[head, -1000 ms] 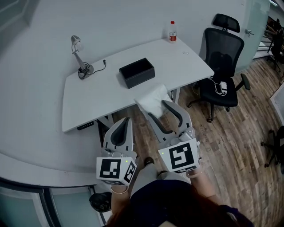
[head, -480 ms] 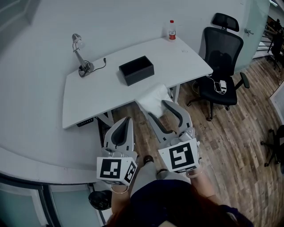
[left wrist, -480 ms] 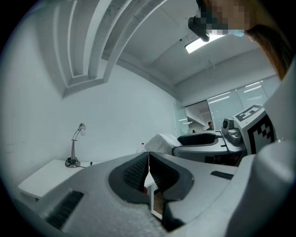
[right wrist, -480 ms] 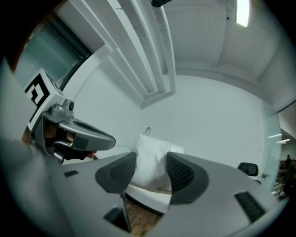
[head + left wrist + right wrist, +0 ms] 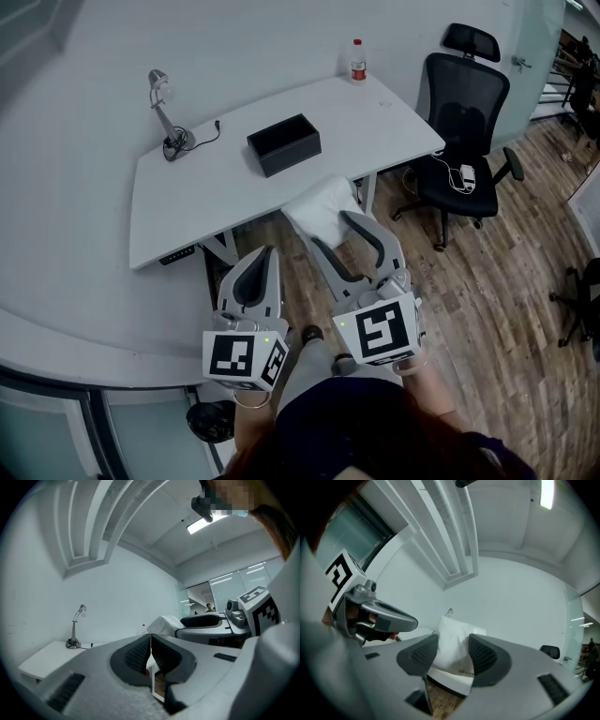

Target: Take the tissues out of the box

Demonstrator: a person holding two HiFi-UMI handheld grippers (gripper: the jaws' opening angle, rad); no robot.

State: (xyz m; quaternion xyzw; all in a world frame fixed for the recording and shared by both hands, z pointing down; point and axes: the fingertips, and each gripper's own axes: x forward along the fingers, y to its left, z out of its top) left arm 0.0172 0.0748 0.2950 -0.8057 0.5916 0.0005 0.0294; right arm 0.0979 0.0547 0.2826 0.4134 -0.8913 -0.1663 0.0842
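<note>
A black open-topped box [image 5: 283, 143] sits on the white desk [image 5: 187, 202]. My right gripper [image 5: 333, 231] is held in front of the desk's near edge, shut on a white pack of tissues [image 5: 319, 207]. In the right gripper view the pack [image 5: 452, 639] fills the gap between both ribbed pads [image 5: 423, 654]. My left gripper [image 5: 260, 270] is lower left of it, shut and empty. In the left gripper view its jaws [image 5: 150, 651] meet in a thin line, and the tissue pack [image 5: 164, 623] shows off to the right.
A desk lamp [image 5: 165, 116] with its cable stands at the desk's far left, and a bottle [image 5: 357, 61] at the far right corner. A black office chair [image 5: 464, 117] stands right of the desk on the wood floor [image 5: 506, 272].
Both grippers keep the same pose and the tissue pack stays gripped. The desk drifts slightly up and left in the head view as the camera shifts.
</note>
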